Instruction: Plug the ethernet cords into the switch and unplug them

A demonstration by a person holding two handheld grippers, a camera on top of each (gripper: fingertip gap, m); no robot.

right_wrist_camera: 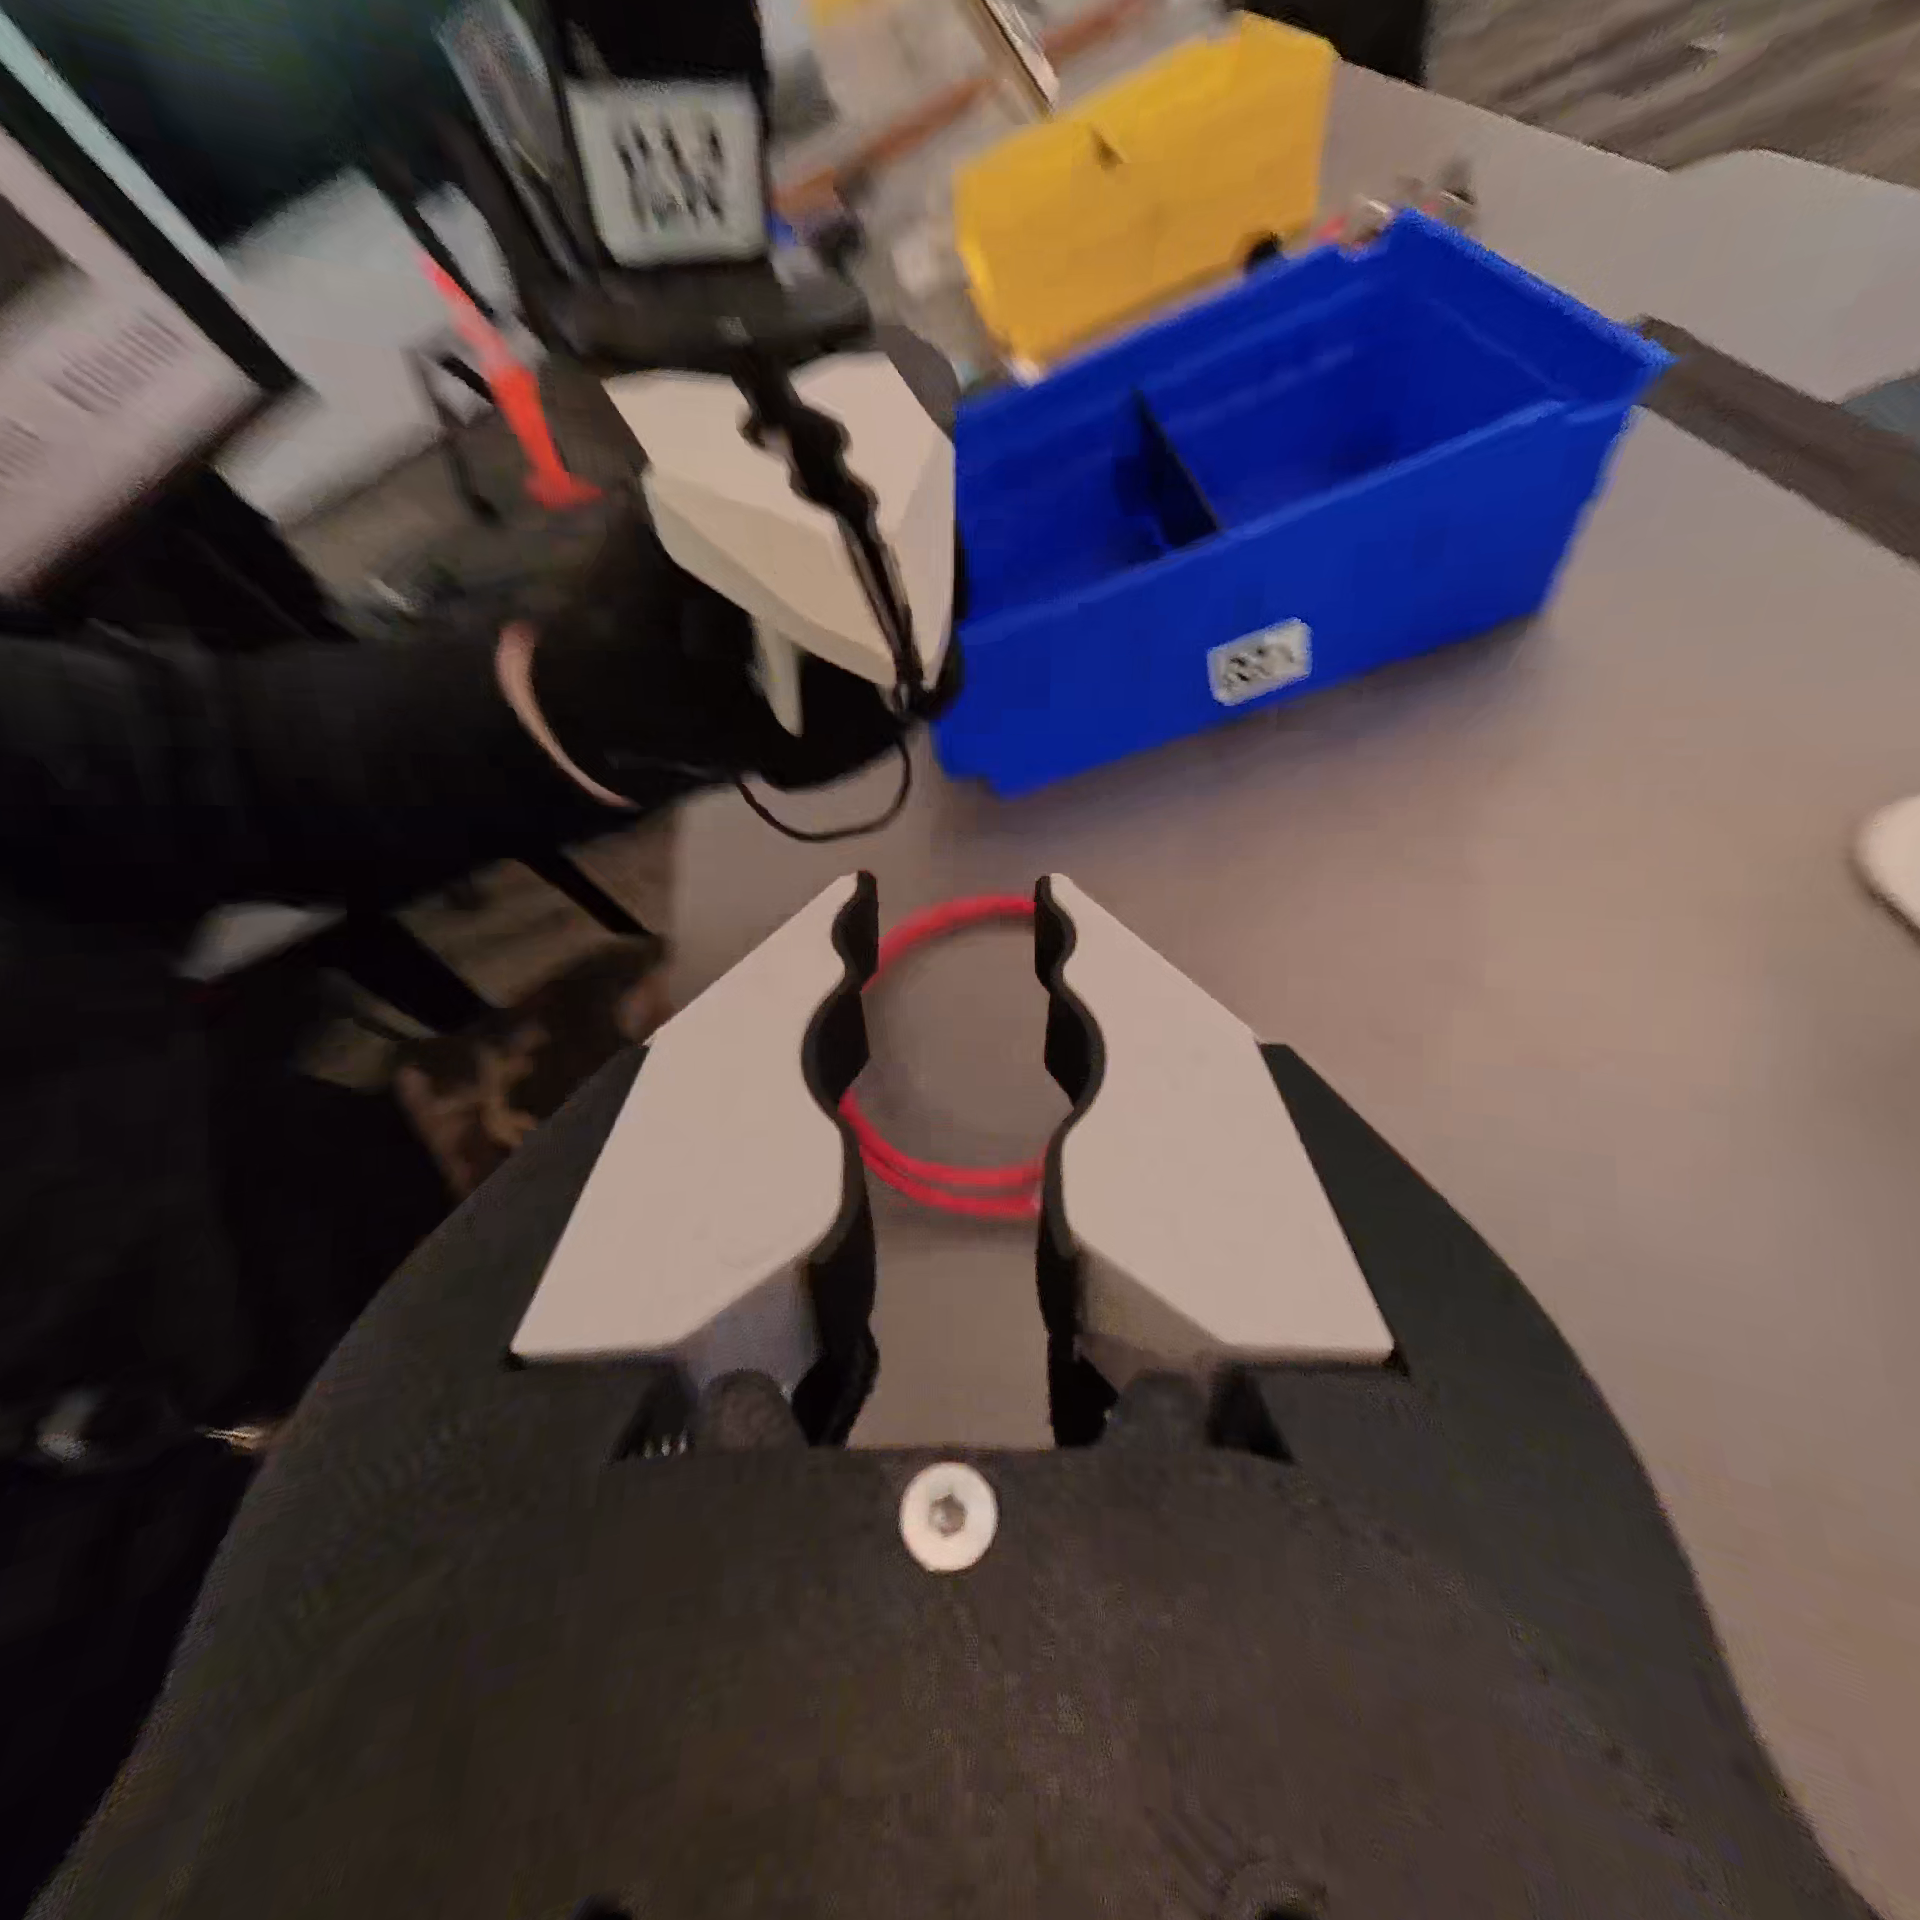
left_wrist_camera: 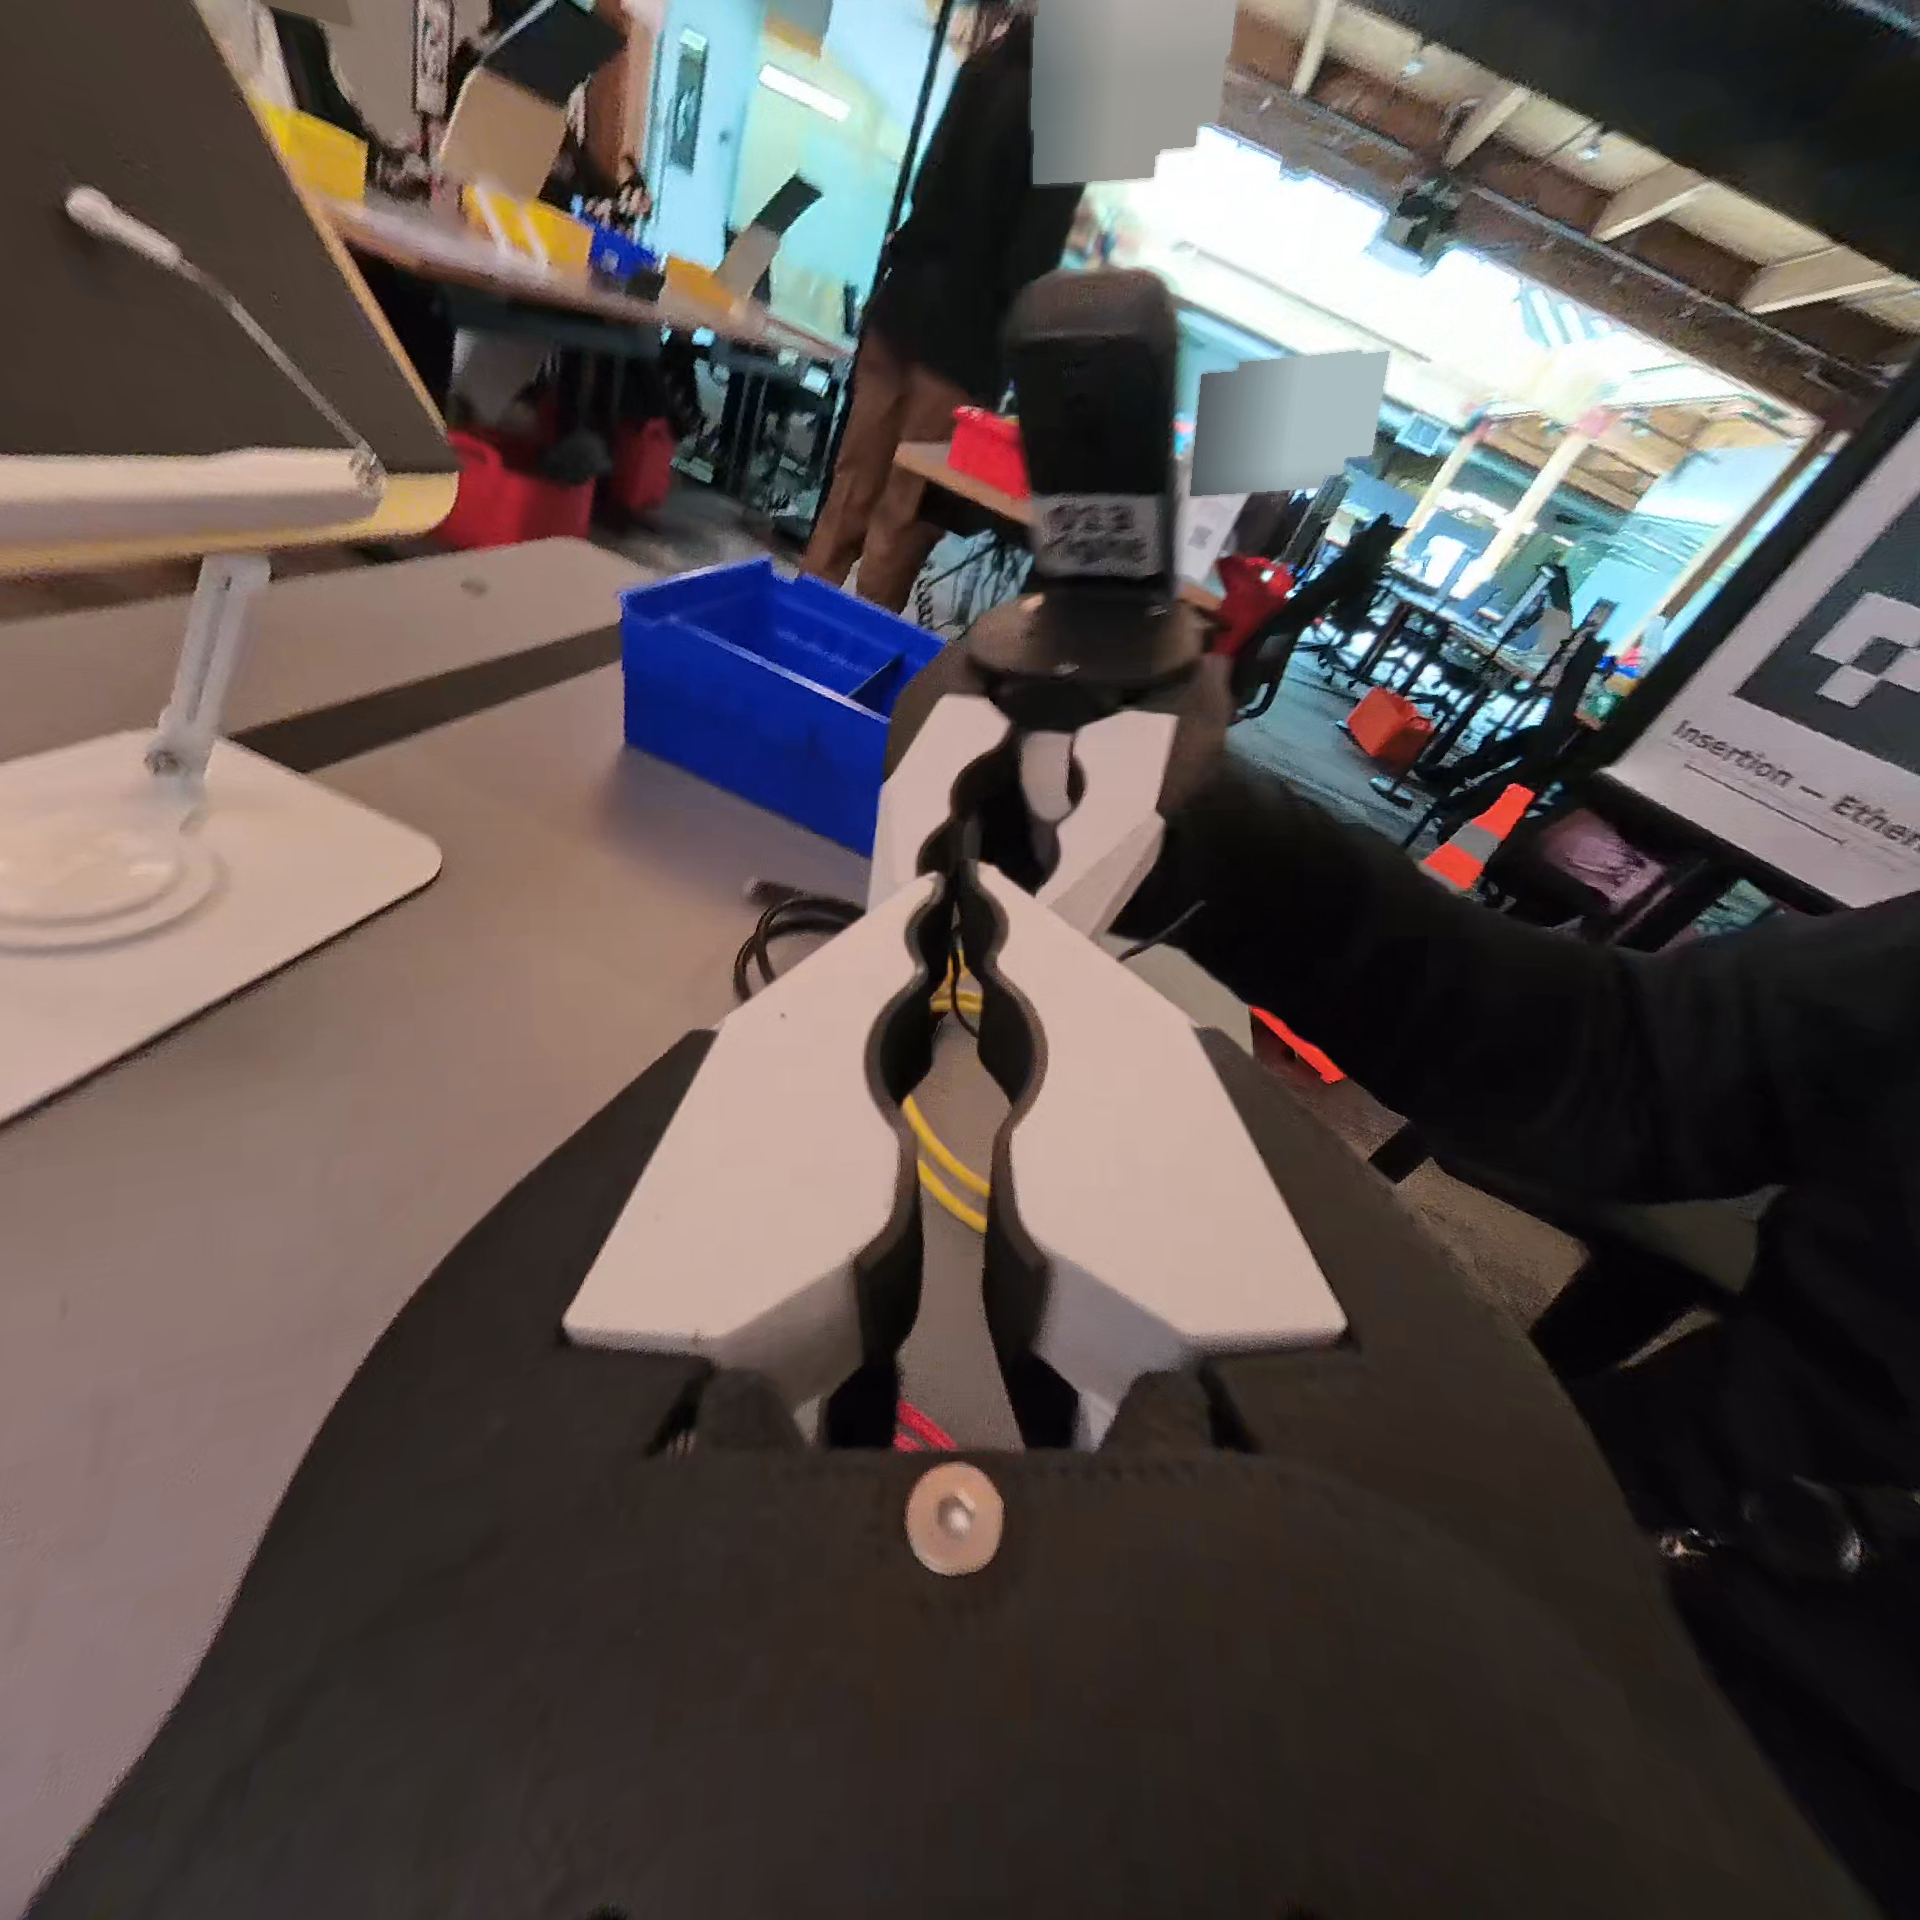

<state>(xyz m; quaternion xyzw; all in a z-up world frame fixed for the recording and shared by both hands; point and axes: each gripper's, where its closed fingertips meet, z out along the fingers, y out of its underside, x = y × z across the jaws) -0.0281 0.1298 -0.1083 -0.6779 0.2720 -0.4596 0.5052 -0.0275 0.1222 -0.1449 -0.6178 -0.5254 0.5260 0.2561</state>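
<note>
The left tongs (left_wrist_camera: 961, 904) are nearly together over a yellow cord (left_wrist_camera: 951, 1174) on the surface (left_wrist_camera: 312, 1195). The right tongs (right_wrist_camera: 954, 894) stand apart above a red cord (right_wrist_camera: 935, 1184); beyond is a blue bin (right_wrist_camera: 1299, 582).

workshop: exposed rafters (left_wrist_camera: 1558, 197), worktables (left_wrist_camera: 582, 281), parts bins (right_wrist_camera: 1288, 540).

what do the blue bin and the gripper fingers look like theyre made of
The blue bin looks like moulded plastic: uniform saturated colour, thin walls, a slot-in divider, slight sheen. The right gripper fingers look like matte light-grey hard plastic, possibly 3D printed, lined with wavy black pads that may be rubber; blur leaves that open.
</note>
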